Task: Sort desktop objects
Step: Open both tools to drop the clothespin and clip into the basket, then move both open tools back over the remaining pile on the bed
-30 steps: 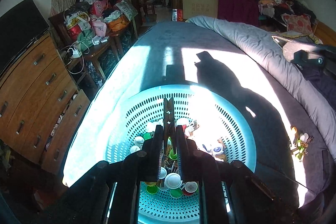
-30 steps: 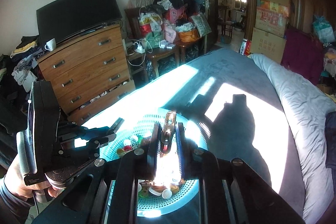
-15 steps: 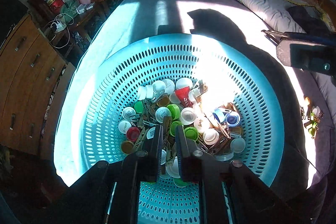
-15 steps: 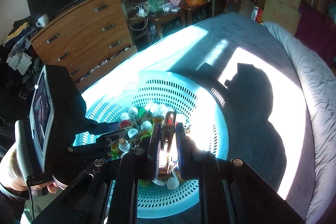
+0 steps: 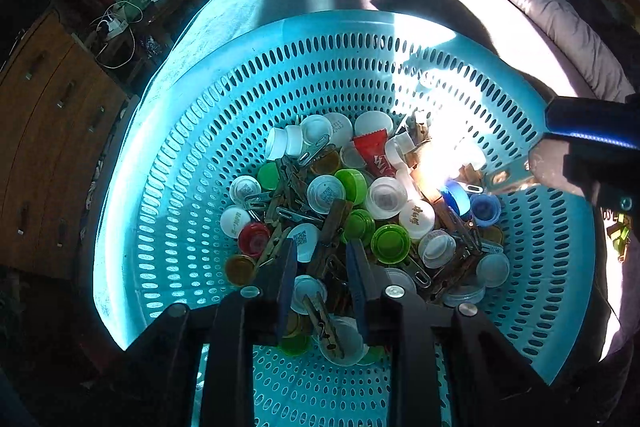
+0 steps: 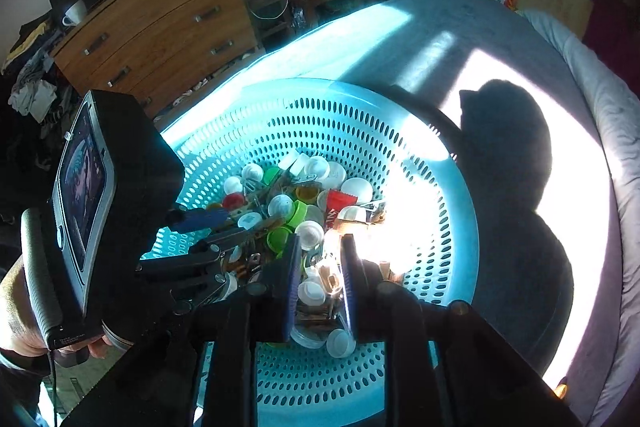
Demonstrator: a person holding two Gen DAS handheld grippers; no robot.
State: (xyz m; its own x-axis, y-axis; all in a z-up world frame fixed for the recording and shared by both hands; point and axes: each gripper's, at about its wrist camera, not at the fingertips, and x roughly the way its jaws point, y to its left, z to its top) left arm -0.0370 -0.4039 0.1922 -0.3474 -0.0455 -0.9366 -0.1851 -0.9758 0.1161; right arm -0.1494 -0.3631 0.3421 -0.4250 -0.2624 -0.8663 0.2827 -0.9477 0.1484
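Now hanging parted over the round perforated turquoise plastic basket — left gripper and right gripper, jaws just opened, wooden clothespins dropped in — sorting advancing.

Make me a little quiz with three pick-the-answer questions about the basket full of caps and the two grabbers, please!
1. Where are the bottle caps?
A. inside the basket
B. on the dresser
C. on the floor

2. What colour is the basket?
A. red
B. light blue
C. yellow

3. How do the jaws of the left gripper stand?
A. clamped on a cup
B. apart, nothing pressed between them
C. holding a spoon

Answers:
1 A, the caps lie heaped on the basket's holed bottom, mixed with wooden clothespins.
2 B, its wall and rim are light blue.
3 B, its jaws have just been opening and stand apart over the heap; the right gripper does likewise.
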